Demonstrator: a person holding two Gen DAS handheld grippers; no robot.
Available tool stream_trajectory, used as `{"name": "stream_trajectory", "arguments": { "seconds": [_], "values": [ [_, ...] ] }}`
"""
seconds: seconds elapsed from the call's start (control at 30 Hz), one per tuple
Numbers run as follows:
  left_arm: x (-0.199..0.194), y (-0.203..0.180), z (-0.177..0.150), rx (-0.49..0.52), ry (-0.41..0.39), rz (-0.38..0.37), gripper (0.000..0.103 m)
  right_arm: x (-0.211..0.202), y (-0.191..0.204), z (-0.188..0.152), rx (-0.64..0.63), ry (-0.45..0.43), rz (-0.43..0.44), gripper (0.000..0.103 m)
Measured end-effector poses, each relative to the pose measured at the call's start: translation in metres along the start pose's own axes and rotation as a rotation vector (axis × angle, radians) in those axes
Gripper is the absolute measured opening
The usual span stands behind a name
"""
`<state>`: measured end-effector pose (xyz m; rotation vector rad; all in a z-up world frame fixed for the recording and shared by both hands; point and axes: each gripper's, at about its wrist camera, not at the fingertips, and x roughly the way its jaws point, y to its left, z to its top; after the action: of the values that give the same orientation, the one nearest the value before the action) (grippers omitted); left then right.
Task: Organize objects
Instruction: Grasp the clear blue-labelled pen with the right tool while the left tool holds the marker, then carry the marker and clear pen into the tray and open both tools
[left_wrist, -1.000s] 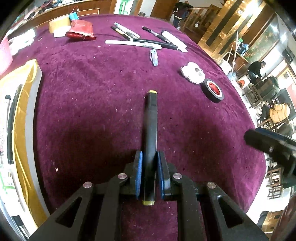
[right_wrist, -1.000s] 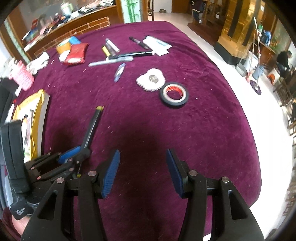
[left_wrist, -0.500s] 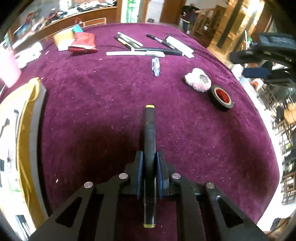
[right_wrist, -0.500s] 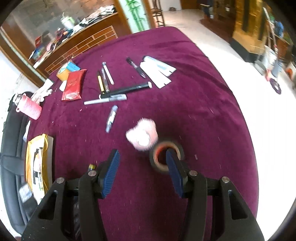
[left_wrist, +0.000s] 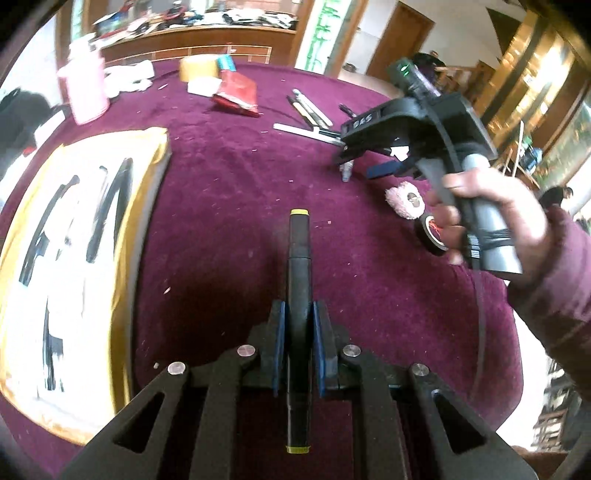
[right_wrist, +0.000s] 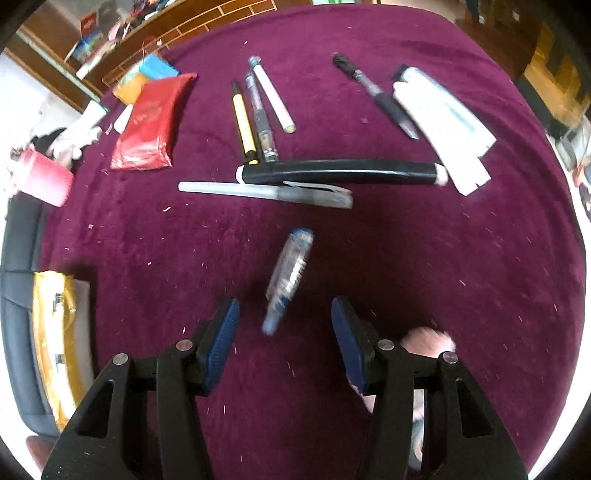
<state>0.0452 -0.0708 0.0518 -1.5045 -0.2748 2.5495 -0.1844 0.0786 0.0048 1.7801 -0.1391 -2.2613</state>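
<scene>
My left gripper (left_wrist: 298, 347) is shut on a black marker with yellow ends (left_wrist: 299, 266), held above the purple cloth. At the left lies a yellow case (left_wrist: 74, 251) with pens in it. In the right wrist view my right gripper (right_wrist: 284, 332) stands open over the cloth, and a small clear-and-blue correction tape pen (right_wrist: 290, 277) lies just ahead between its fingers, untouched. In the left wrist view the right gripper (left_wrist: 373, 166) shows at upper right in a person's hand (left_wrist: 491, 206).
Further back lie several pens, a long black tube (right_wrist: 340, 171), a clear pen (right_wrist: 266, 192), a knife (right_wrist: 376, 96), white packets (right_wrist: 443, 122) and a red pouch (right_wrist: 147, 125). A pink fluffy pad (left_wrist: 404, 201) and a black tape roll (left_wrist: 430, 232) sit at the right. A pink bottle (left_wrist: 86, 88) stands far left.
My left gripper has lifted the marker off the cloth and swung toward the yellow case. My right gripper has swept forward past the pad and tape roll to the correction tape pen.
</scene>
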Motion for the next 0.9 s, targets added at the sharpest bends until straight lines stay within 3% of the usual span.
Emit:
{"name": "stream_trajectory", "arguments": {
  "seconds": [0.17,0.2,0.23,0.27,0.57,0.7,0.9],
  "values": [
    [-0.011,0.014,-0.006,-0.061,-0.007,0.010,0.011,0.008,0.017,0.000,-0.062,-0.061,-0.089,0.049],
    [-0.014,0.016,-0.007,-0.063,-0.011,0.013,0.011,0.007,0.017,-0.001,-0.057,-0.068,-0.095,0.038],
    [-0.018,0.017,-0.007,-0.066,-0.016,0.014,0.011,0.006,0.015,-0.002,-0.053,-0.073,-0.102,0.017],
    [-0.022,0.019,-0.007,-0.069,-0.022,0.014,0.011,0.005,0.012,-0.003,-0.043,-0.067,-0.087,0.012],
    [-0.057,0.053,-0.005,-0.110,-0.061,-0.019,0.011,-0.030,-0.019,-0.024,0.081,-0.063,0.090,0.012],
    [-0.071,0.073,-0.009,-0.133,-0.064,-0.024,0.011,-0.050,-0.008,-0.044,0.079,-0.075,0.161,0.012],
    [-0.084,0.115,-0.017,-0.185,-0.055,0.002,0.011,-0.073,0.040,-0.078,0.038,-0.070,0.264,0.012]
  ]
}}
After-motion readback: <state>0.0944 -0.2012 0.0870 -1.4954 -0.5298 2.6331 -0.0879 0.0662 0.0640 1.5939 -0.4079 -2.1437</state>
